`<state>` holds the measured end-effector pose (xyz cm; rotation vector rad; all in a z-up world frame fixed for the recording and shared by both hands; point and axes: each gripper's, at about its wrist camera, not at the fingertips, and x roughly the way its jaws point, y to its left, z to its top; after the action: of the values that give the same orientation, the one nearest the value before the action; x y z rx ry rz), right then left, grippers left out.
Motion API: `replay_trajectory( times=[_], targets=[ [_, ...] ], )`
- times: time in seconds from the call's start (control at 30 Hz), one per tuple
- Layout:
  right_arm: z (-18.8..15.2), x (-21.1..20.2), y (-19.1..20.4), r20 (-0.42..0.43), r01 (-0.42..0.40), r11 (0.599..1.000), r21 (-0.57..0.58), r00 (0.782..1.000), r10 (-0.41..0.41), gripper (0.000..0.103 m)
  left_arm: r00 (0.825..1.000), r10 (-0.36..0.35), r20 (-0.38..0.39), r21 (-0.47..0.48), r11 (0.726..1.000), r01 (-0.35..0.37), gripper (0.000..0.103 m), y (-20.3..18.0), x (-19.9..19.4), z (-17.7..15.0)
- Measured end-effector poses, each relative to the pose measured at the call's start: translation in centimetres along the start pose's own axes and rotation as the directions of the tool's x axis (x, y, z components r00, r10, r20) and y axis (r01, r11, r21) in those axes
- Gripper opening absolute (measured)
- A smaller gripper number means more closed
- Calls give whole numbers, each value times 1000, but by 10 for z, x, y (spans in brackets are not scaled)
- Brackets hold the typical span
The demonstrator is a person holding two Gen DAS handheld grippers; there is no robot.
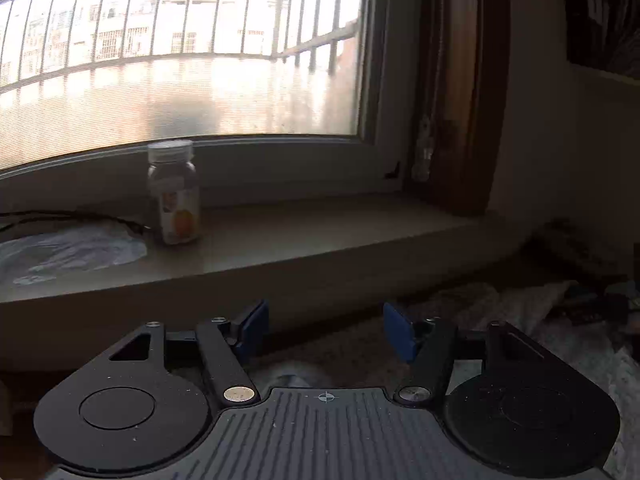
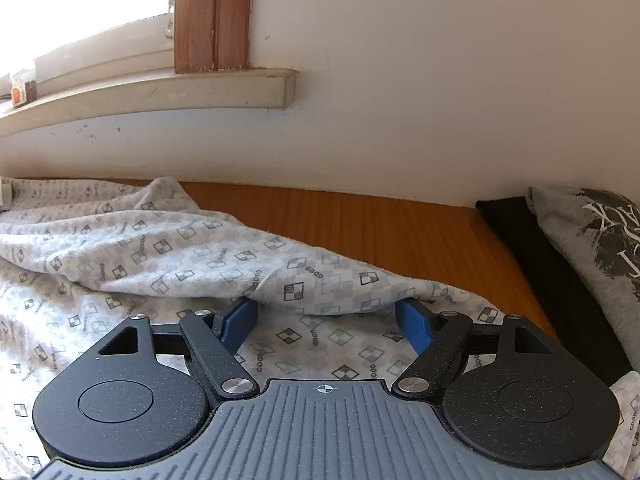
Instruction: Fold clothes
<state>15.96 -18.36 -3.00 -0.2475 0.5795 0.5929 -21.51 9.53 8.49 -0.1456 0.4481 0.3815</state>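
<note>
A light grey garment [image 2: 168,248] printed with small checked squares lies rumpled on a wooden surface [image 2: 400,224], a fold of it doubled over across the middle. My right gripper [image 2: 326,318] stands open low over the cloth, its blue fingertips [image 2: 240,318] at the edge of that fold, nothing held between them. My left gripper [image 1: 326,330] is open too, raised and facing a window sill [image 1: 320,240], with dim cloth [image 1: 500,312] below and to its right. In the left wrist view the garment is dark and hard to make out.
A folded grey printed shirt [image 2: 592,240] lies on a black cloth [image 2: 532,248] at the right. A white wall [image 2: 400,120] rises behind the surface. On the sill stand a capped jar [image 1: 174,192] and a crumpled plastic bag [image 1: 72,250] below a barred window [image 1: 180,60].
</note>
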Motion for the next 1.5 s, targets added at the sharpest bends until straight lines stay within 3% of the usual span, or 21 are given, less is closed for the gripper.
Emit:
replay_trajectory(
  times=[0.2,0.33,0.43,0.6,0.7,0.8,0.87,0.9,0.97,1.1,1.2,1.43,1.5],
  targets=[
    [0,-5,-1,25,-1,1000,9,1000,1,76,992,-110,-65,50,992,113,72,-67,55,-6],
    [-2,-16,-3,94,3,1000,24,996,-5,76,969,-200,-147,81,974,213,75,-111,101,-13],
    [-2,-20,-6,120,8,999,40,993,-13,77,953,-222,-207,138,958,253,75,-146,132,-19],
    [-1,-19,-6,120,5,999,37,993,-9,79,954,-189,-234,193,952,236,75,-174,168,-19],
    [-2,-21,-5,131,2,999,38,991,-7,79,956,-183,-231,182,957,227,69,-173,173,-21],
    [-3,-22,-6,138,-3,999,46,990,-4,79,954,-194,-229,182,954,237,45,-170,169,-22],
    [-3,-21,-6,134,-4,999,47,991,-2,79,953,-199,-230,196,949,246,34,-171,165,-22],
    [-3,-21,-6,131,-3,999,45,991,-3,79,952,-203,-228,208,945,251,16,-172,162,-22],
    [-2,-20,-5,127,0,999,42,992,-5,79,954,-207,-216,240,936,257,5,-177,157,-22],
    [-2,-20,-5,128,16,999,44,992,-21,79,960,-243,-136,271,923,272,4,-184,130,-18],
    [-3,-19,-6,129,23,999,47,991,-29,79,951,-282,-123,288,907,307,4,-193,110,-17],
    [-5,-24,-9,157,47,996,72,986,-58,79,930,-308,-203,287,889,357,6,-201,98,-33],
    [-5,-26,-13,170,57,994,94,983,-73,80,926,-315,-207,270,891,364,15,-197,97,-32]
  ],
)
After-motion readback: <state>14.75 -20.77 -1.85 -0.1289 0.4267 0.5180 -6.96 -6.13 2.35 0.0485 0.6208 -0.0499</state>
